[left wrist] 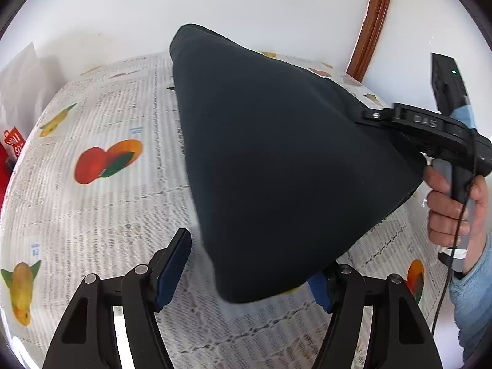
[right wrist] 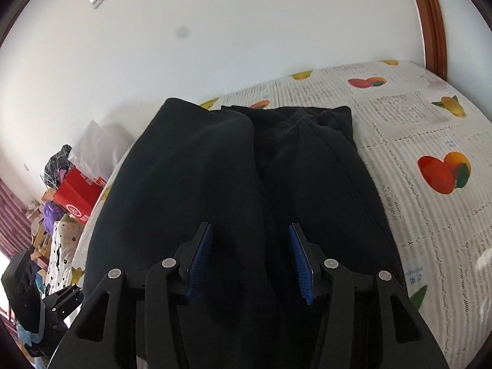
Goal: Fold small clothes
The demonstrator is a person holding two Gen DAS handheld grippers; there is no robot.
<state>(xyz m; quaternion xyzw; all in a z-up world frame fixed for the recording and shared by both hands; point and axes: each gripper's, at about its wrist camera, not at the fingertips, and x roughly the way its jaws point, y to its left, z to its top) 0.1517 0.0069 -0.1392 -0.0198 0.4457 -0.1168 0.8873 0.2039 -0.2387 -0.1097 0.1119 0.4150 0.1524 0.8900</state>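
Dark, thick navy cloth, the garment [right wrist: 233, 184] lies on the table [right wrist: 430, 215] in two long lobes that run away from the right gripper [right wrist: 250, 255] toward the far edge by the wall, a seam-like valley between them. In the left wrist view the same cloth shows as a raised, tent-like fold, its near corner hanging just ahead of the left gripper [left wrist: 249, 273].

Right jaws stand apart, blue pads bare, with the cloth below and ahead of them but nothing pressed between them; I judge they have let the cloth go. Left jaws are also apart: the near corner of the cloth hangs between them and hides the tip of one finger, but neither pad visibly presses on it.

Long axis of the garment runs straight ahead of the right gripper, so that hand looks better placed to take the near edge; the left one meets only a corner. A hand [left wrist: 455, 203] in a pale blue sleeve grips the right tool's handle. Beneath is a newsprint-and-fruit patterned cover, with clutter beyond the table's left edge.
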